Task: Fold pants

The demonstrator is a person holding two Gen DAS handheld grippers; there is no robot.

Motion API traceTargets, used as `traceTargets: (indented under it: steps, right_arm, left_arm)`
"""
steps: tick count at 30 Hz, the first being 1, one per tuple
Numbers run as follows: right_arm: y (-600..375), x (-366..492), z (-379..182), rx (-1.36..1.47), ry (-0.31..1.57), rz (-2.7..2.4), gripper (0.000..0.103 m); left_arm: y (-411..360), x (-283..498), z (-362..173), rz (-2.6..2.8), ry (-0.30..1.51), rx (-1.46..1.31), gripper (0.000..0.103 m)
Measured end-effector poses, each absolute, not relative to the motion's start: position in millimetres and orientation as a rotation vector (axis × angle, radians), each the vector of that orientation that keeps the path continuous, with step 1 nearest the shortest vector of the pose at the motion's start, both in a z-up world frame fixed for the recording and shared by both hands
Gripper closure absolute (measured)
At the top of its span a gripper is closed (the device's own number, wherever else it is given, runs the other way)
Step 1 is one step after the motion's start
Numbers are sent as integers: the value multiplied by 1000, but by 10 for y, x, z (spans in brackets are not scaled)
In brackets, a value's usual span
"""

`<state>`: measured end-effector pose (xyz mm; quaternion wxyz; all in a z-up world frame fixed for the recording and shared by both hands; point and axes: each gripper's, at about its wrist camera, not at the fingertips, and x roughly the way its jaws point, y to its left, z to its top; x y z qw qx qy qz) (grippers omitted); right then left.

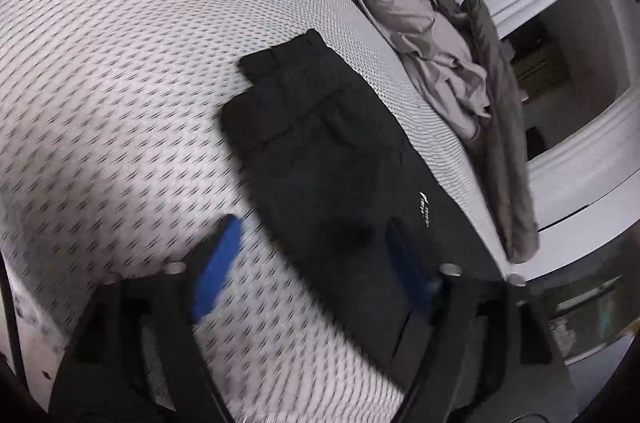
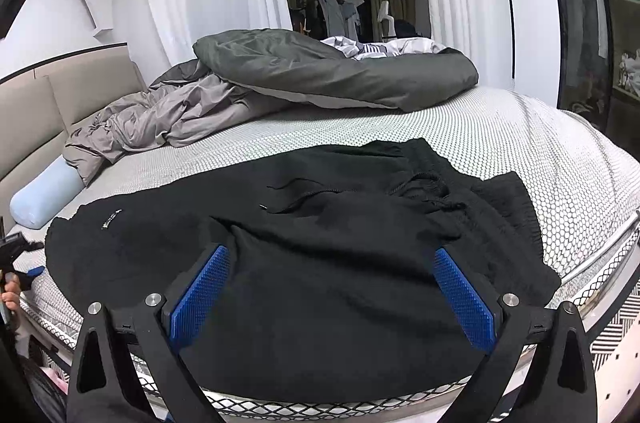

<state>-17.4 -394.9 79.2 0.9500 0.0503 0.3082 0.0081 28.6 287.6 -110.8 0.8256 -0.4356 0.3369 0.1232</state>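
Black pants [image 2: 320, 263] lie flat on the patterned mattress [image 2: 520, 135], waistband and drawstring toward the right, a small white logo at the left. In the left wrist view the pants [image 1: 332, 159] run from the middle to the lower right. My left gripper [image 1: 312, 255] is open above the pants' edge, blue pads apart, holding nothing; the image is motion-blurred. My right gripper [image 2: 332, 263] is open over the near part of the pants, blue pads [image 2: 200, 295] wide apart, holding nothing. The left gripper also shows at the far left of the right wrist view [image 2: 24, 263].
A crumpled grey duvet [image 2: 280, 79] lies along the far side of the bed, also in the left wrist view [image 1: 420, 35]. A light blue bolster pillow [image 2: 44, 199] sits by the headboard [image 2: 60, 95]. The bed's near edge [image 2: 320, 407] runs under my right gripper.
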Motion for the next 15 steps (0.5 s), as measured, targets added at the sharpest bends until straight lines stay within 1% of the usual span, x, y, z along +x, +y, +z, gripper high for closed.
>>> traceTargets:
  steps: [1,2,3,4,6,8,10,12,15]
  right_arm:
    - [-3953,-175,791,102,627,13,0]
    - [-3958,-175,790,101,628,9,0]
    - [-3967,-181,789,101,628,2,0]
    - [-3992,-181,783,102,629,-7,0]
    - [-4059,-177,775,112,633,-23,0]
    - [-4198,-198,769,134,635,-55,0]
    - [-4368,-228,747,154,643,-96,0]
    - [-4576,-277,706,192,661,-149,0]
    - [-5014,-359,561,321,733,-233,0]
  left_arm:
    - [2877,402,-1125,289,724,-919,27]
    - [2872,472,-1137,322,718,-912,36]
    - [2862,527,-1149,342,708,-909,73]
    - [2867,550,-1162,348,713,-911,103]
    - [2902,444,-1164,350,673,-950,103]
    - [2925,193,-1000,408,591,-904,103]
    - [2945,-45,-912,474,546,-851,103]
    - [2983,-177,-925,524,557,-812,103]
    - [3122,-242,-1013,497,584,-860,103]
